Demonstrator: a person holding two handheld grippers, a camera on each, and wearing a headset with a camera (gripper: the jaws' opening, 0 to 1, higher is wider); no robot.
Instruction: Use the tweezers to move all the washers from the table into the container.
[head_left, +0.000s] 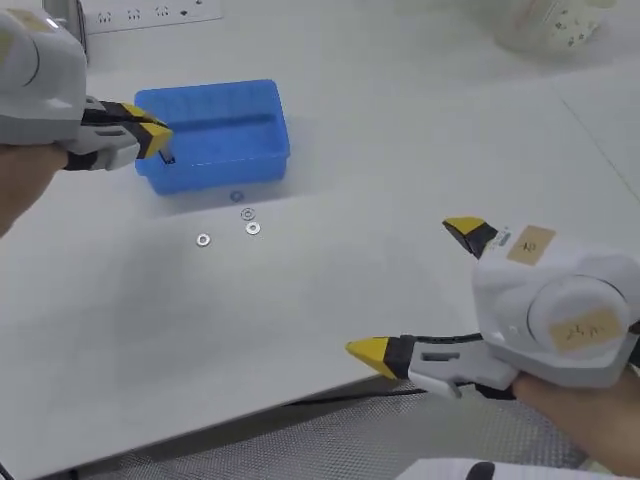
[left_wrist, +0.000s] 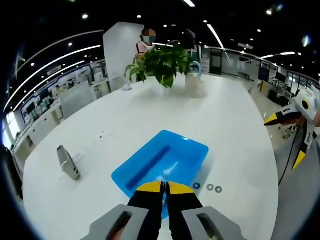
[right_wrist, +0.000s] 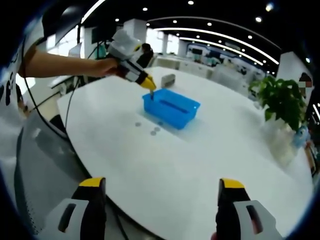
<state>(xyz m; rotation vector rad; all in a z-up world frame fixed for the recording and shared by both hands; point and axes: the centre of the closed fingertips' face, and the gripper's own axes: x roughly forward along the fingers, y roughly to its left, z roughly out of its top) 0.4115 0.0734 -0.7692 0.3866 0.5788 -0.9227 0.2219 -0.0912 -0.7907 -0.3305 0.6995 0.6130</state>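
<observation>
A blue container (head_left: 215, 130) stands on the white table (head_left: 400, 150). My left gripper (head_left: 158, 135) hovers at its near left corner, shut on thin dark tweezers (head_left: 168, 156) that point down over the rim. Its jaws (left_wrist: 164, 187) are pressed together above the blue container (left_wrist: 165, 160). I cannot tell whether the tweezers hold a washer. Three small washers (head_left: 252, 229) lie on the table just in front of the container; they also show as washers (left_wrist: 210, 187) and washers (right_wrist: 153, 132). My right gripper (head_left: 417, 289) stands open and empty near the front edge, far from them, as my right gripper (right_wrist: 161, 183) shows.
A power strip (head_left: 150, 12) lies at the table's back edge and a clear plastic jar (head_left: 550, 25) at the back right. A potted plant (left_wrist: 162, 62) and a grey block (left_wrist: 67, 162) stand farther off on the table. The front edge (head_left: 250, 410) is close below the right gripper.
</observation>
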